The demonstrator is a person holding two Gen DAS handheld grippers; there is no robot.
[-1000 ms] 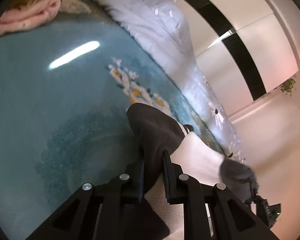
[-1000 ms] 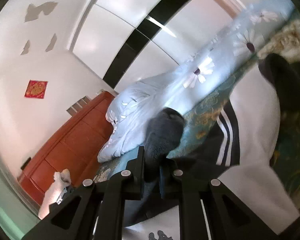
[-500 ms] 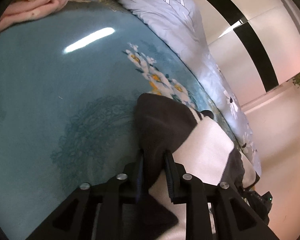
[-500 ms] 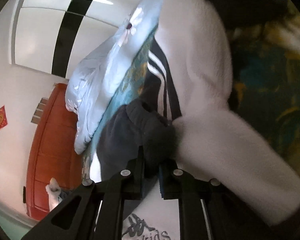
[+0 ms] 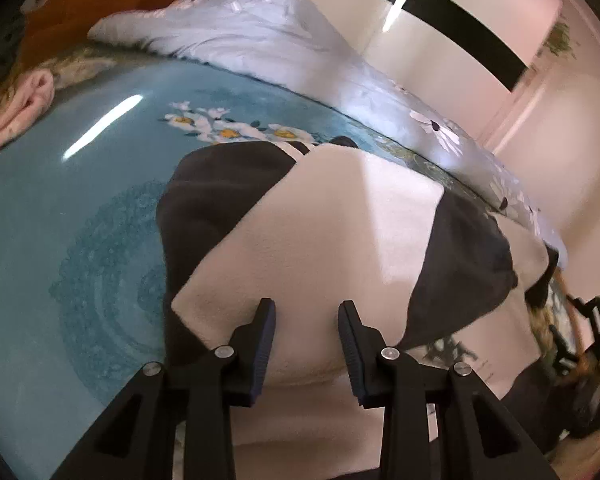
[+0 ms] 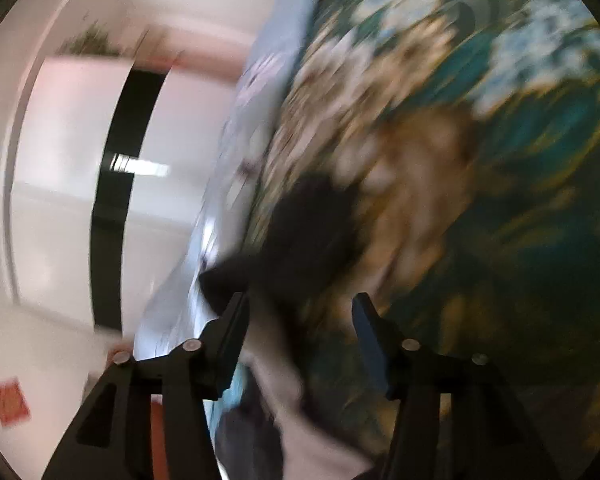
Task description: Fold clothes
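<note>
As the sleeves lie folded in, both grippers are letting go.
Left gripper [image 5: 306,336] and right gripper [image 6: 300,330] are opening, clear of the fleece top [image 5: 324,240] on the teal bedspread [image 5: 80,220].

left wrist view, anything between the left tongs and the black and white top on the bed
Nothing visible. The left tongs hang right over the black and white top with their jaws opening, the white fleece lying directly beneath the gap and no other item in between.
</note>
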